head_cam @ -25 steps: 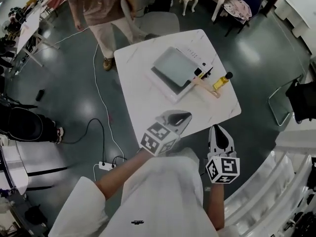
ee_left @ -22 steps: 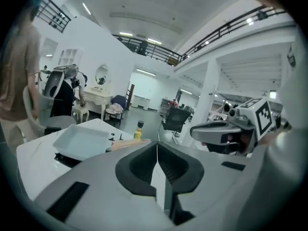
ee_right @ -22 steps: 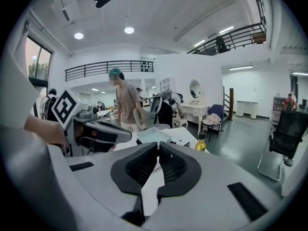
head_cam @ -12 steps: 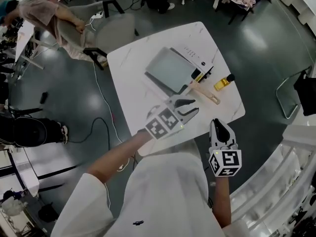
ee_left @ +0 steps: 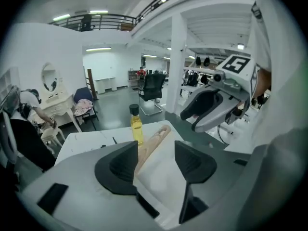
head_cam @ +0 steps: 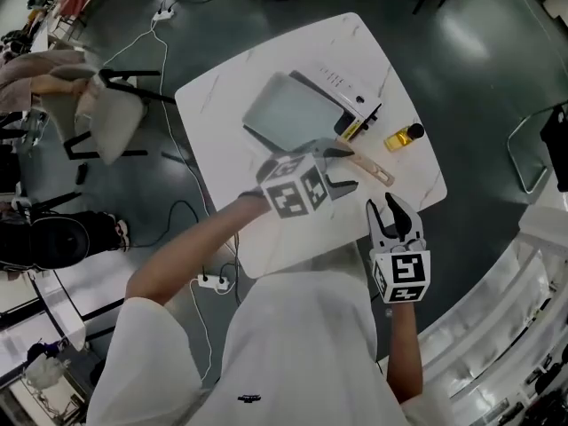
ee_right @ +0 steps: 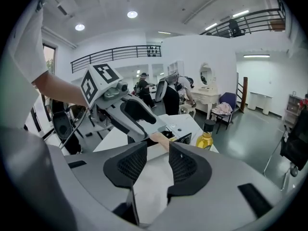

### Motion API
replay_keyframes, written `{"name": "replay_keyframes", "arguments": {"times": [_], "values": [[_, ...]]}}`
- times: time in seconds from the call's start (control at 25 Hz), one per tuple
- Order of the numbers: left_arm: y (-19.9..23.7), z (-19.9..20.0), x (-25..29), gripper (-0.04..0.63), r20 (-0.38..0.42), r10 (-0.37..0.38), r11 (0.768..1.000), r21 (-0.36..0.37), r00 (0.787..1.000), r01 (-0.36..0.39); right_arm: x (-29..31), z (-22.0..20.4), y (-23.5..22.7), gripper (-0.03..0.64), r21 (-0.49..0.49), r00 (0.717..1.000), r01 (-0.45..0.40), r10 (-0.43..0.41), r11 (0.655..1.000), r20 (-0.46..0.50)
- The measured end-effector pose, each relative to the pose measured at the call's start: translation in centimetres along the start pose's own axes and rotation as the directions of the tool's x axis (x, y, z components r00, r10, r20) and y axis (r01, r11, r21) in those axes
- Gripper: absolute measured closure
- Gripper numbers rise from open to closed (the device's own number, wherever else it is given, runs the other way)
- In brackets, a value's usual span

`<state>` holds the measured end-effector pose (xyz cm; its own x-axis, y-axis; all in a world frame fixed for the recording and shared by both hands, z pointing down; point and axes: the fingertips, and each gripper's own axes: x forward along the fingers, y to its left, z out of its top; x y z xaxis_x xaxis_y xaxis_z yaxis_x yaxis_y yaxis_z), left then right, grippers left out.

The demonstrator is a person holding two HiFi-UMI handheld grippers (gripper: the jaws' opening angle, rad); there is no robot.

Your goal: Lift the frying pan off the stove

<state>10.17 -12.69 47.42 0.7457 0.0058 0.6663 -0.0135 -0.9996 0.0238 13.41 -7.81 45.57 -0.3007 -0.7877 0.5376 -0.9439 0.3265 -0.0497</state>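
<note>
A grey square frying pan [head_cam: 286, 112] sits on a white stove [head_cam: 351, 90] at the far side of the white table [head_cam: 222, 158]. Its wooden handle [head_cam: 371, 169] points toward the table's right edge. My left gripper [head_cam: 335, 169] hovers just short of the pan's near corner and the handle's root; its jaws are opening with nothing between them. In the left gripper view the handle [ee_left: 152, 145] lies beyond the open left gripper [ee_left: 156, 165]. My right gripper [head_cam: 393, 213] hangs at the table's near right edge, jaws opening and empty. In the right gripper view the handle [ee_right: 160, 139] shows beyond the right gripper [ee_right: 158, 165].
A yellow oil bottle [head_cam: 403, 137] with a black cap lies right of the handle. A person [head_cam: 49, 67] bends over a chair at the far left. A power strip [head_cam: 209, 282] and cables lie on the floor beside the table.
Both grippers went from shut to open. The left one moved forward over the table to the pan's near corner. The right one rose to the table's edge.
</note>
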Motion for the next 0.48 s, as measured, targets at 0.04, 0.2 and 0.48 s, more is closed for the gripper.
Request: {"name": "replay_keyframes", "arguments": {"times": [0.04, 0.2, 0.48], "values": [[0.2, -0.1, 0.5, 0.362, -0.014, -0.019, 1.000, 0.016, 1.000, 0.020, 0.4, -0.1, -0.5, 0.483, -0.005, 1.000, -0.003, 0.003, 1.000, -0.004], [0.9, -0.8, 2.6, 0.350, -0.060, -0.091, 0.991, 0.088, 0.994, 0.097, 1.7, -1.1, -3.0, 0.463, -0.025, 1.000, -0.004, 0.004, 1.000, -0.026], [1.2, -1.3, 5.7, 0.337, -0.198, -0.197, 0.944, 0.228, 0.960, 0.240, 2.9, -2.4, -4.7, 0.430, -0.025, 0.996, -0.040, 0.038, 0.999, -0.074]]}}
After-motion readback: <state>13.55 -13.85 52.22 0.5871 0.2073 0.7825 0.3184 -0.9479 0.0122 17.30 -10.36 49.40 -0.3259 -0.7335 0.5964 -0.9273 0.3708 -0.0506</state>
